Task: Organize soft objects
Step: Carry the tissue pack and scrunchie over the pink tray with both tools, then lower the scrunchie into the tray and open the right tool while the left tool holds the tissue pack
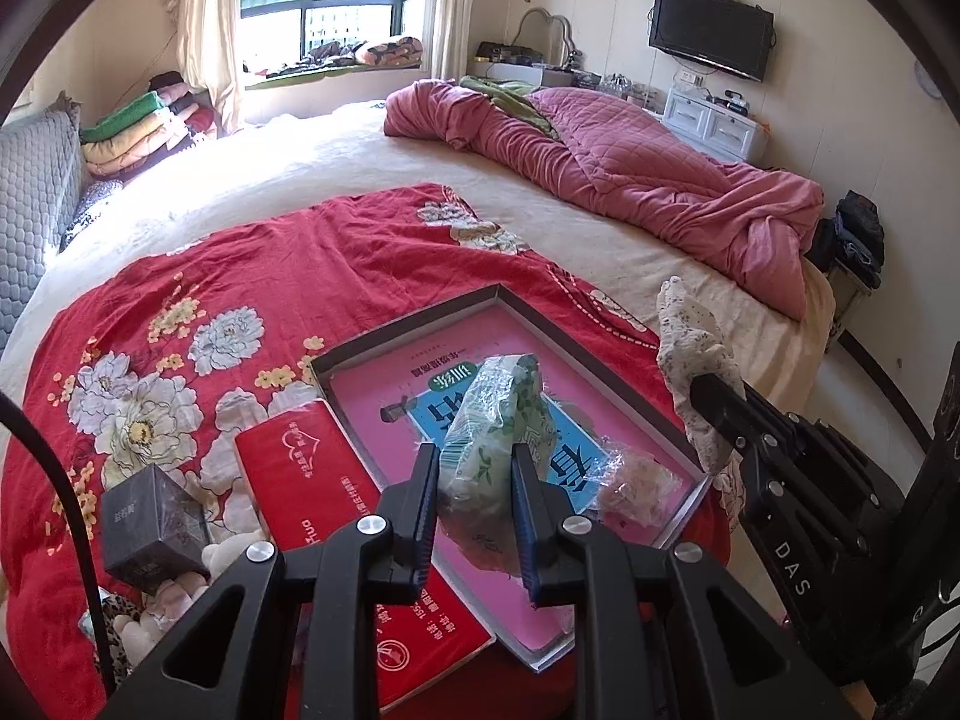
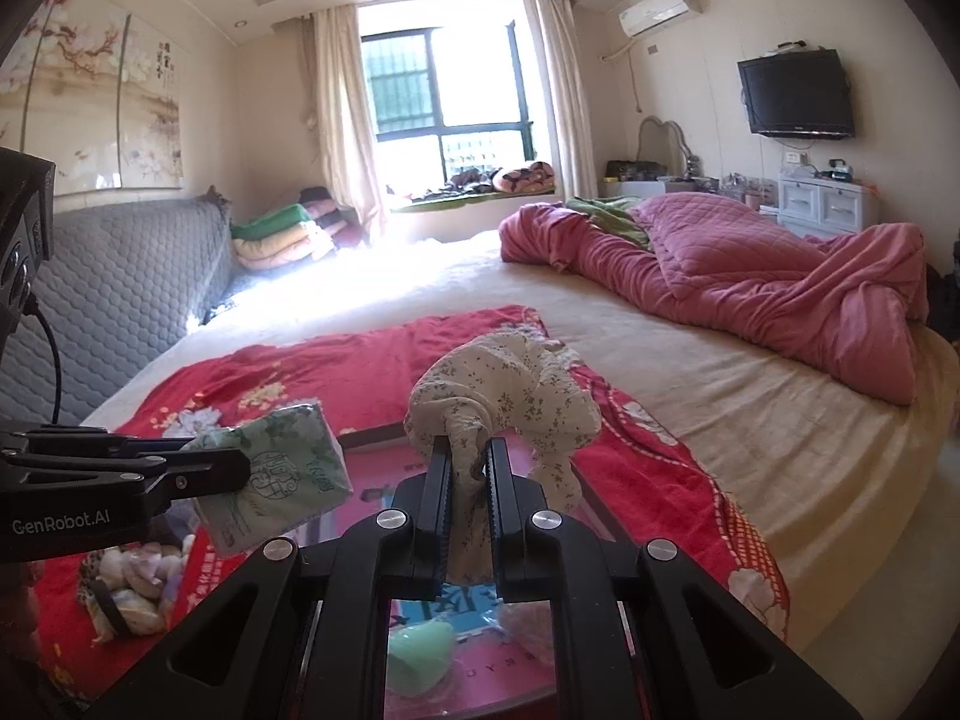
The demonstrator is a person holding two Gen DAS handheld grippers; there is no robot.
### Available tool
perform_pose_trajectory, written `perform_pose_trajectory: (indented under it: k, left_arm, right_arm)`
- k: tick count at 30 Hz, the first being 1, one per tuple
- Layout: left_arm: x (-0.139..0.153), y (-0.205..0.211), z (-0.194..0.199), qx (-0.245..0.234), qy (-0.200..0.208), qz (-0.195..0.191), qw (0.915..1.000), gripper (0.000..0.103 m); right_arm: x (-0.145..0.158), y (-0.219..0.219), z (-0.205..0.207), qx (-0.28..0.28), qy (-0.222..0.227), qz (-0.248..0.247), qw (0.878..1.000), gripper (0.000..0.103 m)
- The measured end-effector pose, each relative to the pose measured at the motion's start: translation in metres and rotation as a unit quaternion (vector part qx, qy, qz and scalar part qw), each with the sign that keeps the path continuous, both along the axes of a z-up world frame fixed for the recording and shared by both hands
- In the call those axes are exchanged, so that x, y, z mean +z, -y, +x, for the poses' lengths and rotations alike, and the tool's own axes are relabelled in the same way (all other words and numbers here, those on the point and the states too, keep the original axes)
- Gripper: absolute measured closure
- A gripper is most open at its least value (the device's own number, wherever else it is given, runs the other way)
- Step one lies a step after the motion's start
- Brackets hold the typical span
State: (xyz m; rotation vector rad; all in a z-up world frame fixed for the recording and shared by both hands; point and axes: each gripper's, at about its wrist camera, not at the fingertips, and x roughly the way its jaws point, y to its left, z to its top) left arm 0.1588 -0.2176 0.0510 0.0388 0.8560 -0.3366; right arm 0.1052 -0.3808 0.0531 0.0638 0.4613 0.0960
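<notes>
My left gripper (image 1: 474, 480) is shut on a green-and-white soft tissue pack (image 1: 495, 420) and holds it above a shallow pink-lined box lid (image 1: 420, 330) on the bed. The pack also shows in the right wrist view (image 2: 276, 480). My right gripper (image 2: 471, 480) is shut on a knotted cream floral cloth (image 2: 510, 396), held above the same box; the cloth shows at the right of the left wrist view (image 1: 690, 354). In the box lie a clear plastic bag with something pale (image 1: 636, 480) and a mint green soft item (image 2: 420, 654).
The box sits on a red floral cloth (image 1: 240, 276) spread over the cream bed. A red flat box (image 1: 318, 492), a small dark cube box (image 1: 153, 528) and a leopard-print pouch of pale soft items (image 2: 132, 576) lie left. A pink quilt (image 1: 630, 180) is heaped far right.
</notes>
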Motion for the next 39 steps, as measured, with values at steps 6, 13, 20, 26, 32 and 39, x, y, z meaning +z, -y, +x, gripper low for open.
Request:
perform_pose_trajectory:
  k: [6,13,20,26,32,39]
  left_arm:
    - [-0.02,0.014,0.012,-0.006,-0.028,0.014,0.9995,0.08]
    - [-0.039,0.03,0.023,-0.012,-0.059,0.041,0.9974,0.08]
    - [-0.052,0.037,0.029,-0.008,-0.078,0.052,0.9956,0.08]
    - [-0.058,0.039,0.031,-0.009,-0.085,0.059,0.9946,0.08]
    - [-0.062,0.04,0.033,-0.008,-0.093,0.057,0.994,0.08]
    - [-0.064,0.045,0.033,-0.016,-0.094,0.061,0.9936,0.08]
  right_arm:
    - [-0.017,0.013,0.012,-0.02,-0.027,-0.01,0.999,0.093]
    - [-0.026,0.019,0.021,-0.026,-0.045,-0.027,0.998,0.093]
    - [-0.042,0.013,0.039,-0.01,-0.079,-0.043,0.996,0.093]
    - [-0.06,0.009,0.053,0.013,-0.114,-0.019,0.993,0.093]
    - [-0.073,0.012,0.06,0.024,-0.137,0.018,0.99,0.09]
    - [-0.078,0.019,0.06,0.024,-0.146,0.053,0.988,0.088]
